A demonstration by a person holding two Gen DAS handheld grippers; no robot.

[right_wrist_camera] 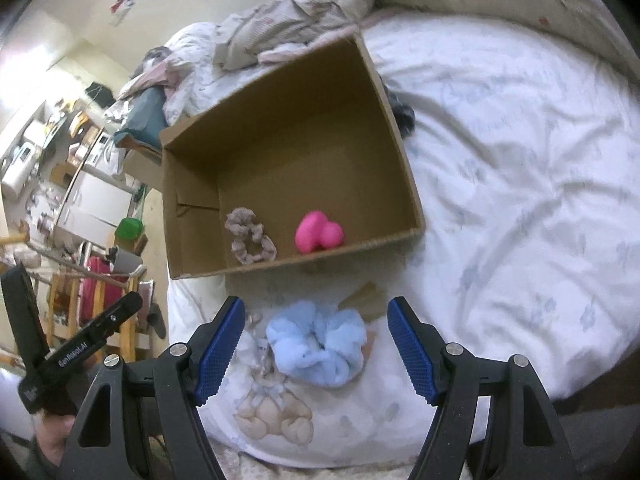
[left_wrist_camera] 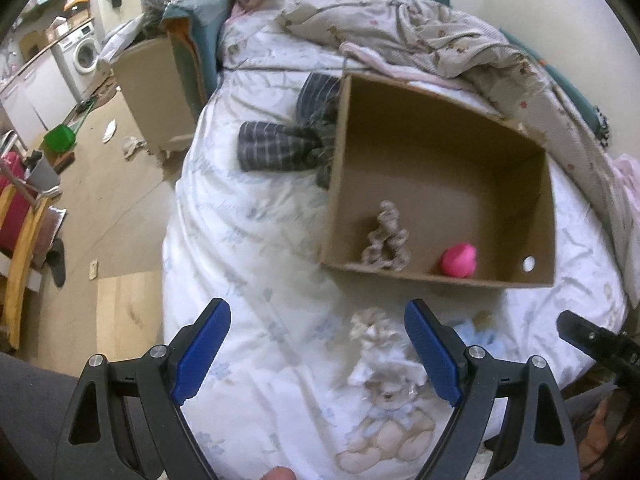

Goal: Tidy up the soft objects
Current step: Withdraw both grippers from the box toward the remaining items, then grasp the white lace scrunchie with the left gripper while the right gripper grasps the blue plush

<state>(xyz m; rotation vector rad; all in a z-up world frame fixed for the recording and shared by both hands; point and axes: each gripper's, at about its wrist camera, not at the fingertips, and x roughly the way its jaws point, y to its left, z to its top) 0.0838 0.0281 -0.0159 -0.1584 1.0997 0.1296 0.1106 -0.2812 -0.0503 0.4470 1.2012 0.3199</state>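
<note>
An open cardboard box (left_wrist_camera: 400,96) (right_wrist_camera: 192,248) stands on the white bed sheet. Inside it lie a beige scrunchie (left_wrist_camera: 385,240) (right_wrist_camera: 248,236) and a pink soft toy (left_wrist_camera: 459,260) (right_wrist_camera: 318,232). On the sheet in front of the box lie a white-and-cream scrunchie (left_wrist_camera: 376,340) and a fluffy light-blue scrunchie (right_wrist_camera: 316,344) (left_wrist_camera: 480,332). My left gripper (left_wrist_camera: 318,344) hangs open above the white scrunchie, nothing between its pads. My right gripper (right_wrist_camera: 316,340) is open, its jaws on either side of the blue scrunchie and clear of it. The other gripper's black body (right_wrist_camera: 92,332) (left_wrist_camera: 596,340) shows at each view's edge.
A dark striped garment (left_wrist_camera: 288,140) lies on the sheet left of the box. A rumpled patterned blanket (left_wrist_camera: 440,40) is piled behind it. The sheet carries a printed teddy bear (left_wrist_camera: 388,432). Left of the bed: floor, a cardboard cabinet (left_wrist_camera: 160,88), a washing machine (left_wrist_camera: 80,52) and a wooden chair.
</note>
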